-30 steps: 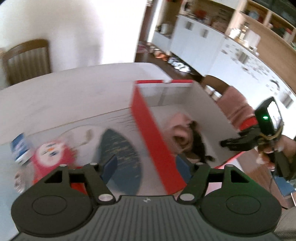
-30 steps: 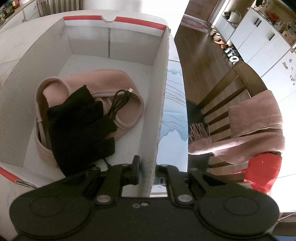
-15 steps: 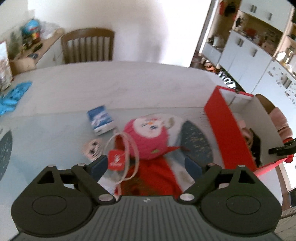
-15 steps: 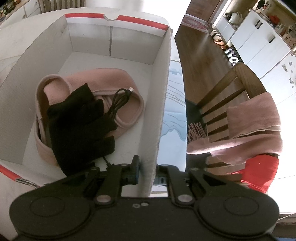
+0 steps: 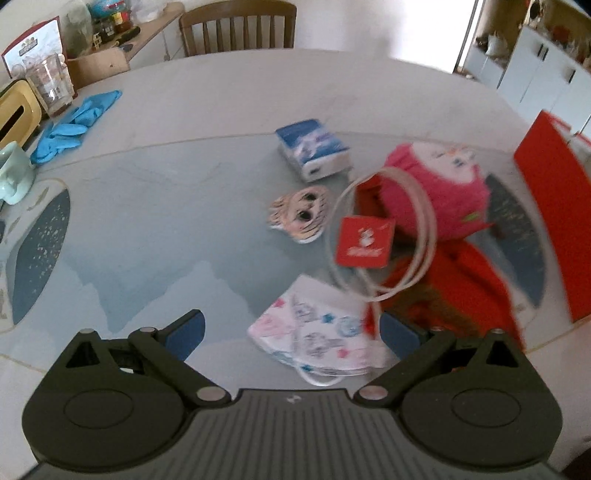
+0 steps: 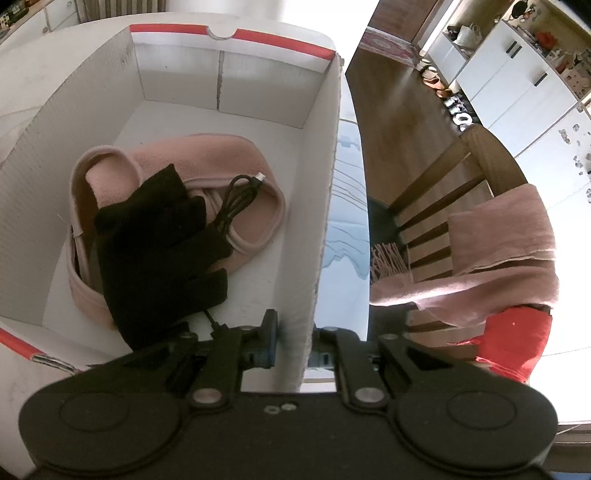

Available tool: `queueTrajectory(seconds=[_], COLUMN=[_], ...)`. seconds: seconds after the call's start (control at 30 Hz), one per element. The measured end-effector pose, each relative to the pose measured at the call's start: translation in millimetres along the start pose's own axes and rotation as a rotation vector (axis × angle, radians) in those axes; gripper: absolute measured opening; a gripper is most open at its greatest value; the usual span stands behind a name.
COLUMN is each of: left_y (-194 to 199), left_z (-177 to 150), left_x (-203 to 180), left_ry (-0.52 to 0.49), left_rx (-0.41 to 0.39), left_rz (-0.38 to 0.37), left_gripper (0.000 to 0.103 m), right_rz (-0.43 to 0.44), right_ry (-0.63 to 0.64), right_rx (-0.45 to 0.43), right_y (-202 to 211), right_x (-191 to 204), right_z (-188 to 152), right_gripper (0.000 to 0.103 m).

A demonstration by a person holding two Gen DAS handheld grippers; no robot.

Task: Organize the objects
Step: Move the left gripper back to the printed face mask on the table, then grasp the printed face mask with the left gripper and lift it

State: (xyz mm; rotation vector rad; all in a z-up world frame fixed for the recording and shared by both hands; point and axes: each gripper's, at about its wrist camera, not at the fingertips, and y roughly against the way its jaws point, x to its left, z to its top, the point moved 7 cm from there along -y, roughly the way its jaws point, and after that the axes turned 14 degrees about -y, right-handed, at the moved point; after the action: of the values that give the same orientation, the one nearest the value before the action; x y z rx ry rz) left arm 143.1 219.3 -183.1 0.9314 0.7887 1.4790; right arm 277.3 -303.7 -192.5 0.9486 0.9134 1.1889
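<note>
On the table [image 5: 221, 110], seen from the left wrist view: a white face mask [image 5: 317, 336] printed with small pink and blue figures, lying flat, its ear loop trailing toward the camera. Directly above it, the left gripper [image 5: 291, 332], released, jaws just opened wide, blue pads [image 5: 186, 332] either side of the mask and pressing on nothing. Beyond the mask, a small cut-out of a cartoon face [image 5: 301, 214] and, past that, a blue-and-white tissue pack [image 5: 314, 147]. To the right, a pink plush toy [image 5: 439, 192] with a pale face, blurred, resting on red fabric [image 5: 461, 288], with a white cord loop [image 5: 424, 221] and a square red tag [image 5: 364, 236] in front. At the far right edge, only the red outer wall of the box [image 5: 554, 206]. Far left, crumpled blue gloves [image 5: 70, 125]; at the far side of the table, a wooden chair [image 5: 236, 26].

From the right wrist view alone, the white inside of that box [image 6: 325, 184]: a pink fleece band [image 6: 229, 155] curled on the floor, a black glove [image 6: 155, 251] spread over its near side, a coiled black cable [image 6: 240, 199] on top beside the glove. Clenched on the box's right-hand wall, the right gripper [image 6: 295, 341], one pad inside, one outside. Beyond that wall, a second chair [image 6: 443, 192] draped with a pink shawl [image 6: 498, 229]. No sight of the mask, plush or tissues from this side; no sight of the box contents from the other.
</note>
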Motion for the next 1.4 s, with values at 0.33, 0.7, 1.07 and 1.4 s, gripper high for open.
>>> queueTrajectory(seconds=[0.33, 0.7, 1.07, 1.4], left_y=[-30, -33, -29, -3], left_z=[-10, -11, -8, -13], left_x=[12, 3, 3, 11], left_ry=[0.012, -0.007, -0.002, 0.04], left_rx=[0.047, 0.071, 0.065, -0.007], left_rz=[0.01, -0.029, -0.026, -0.081], left_gripper=[0.098, 0.065, 0.018, 0.002], right_rz=[-0.015, -0.024, -0.035, -0.067], right_ry=[-0.003, -0.008, -0.02, -0.046], right_rx=[0.003, 0.004, 0.004, 0.005], right_y=[0, -1, -2, -3], right_x=[1, 1, 2, 3], right_z=[-1, -1, -2, -2], right_gripper=[0.012, 0.013, 0.013, 0.014])
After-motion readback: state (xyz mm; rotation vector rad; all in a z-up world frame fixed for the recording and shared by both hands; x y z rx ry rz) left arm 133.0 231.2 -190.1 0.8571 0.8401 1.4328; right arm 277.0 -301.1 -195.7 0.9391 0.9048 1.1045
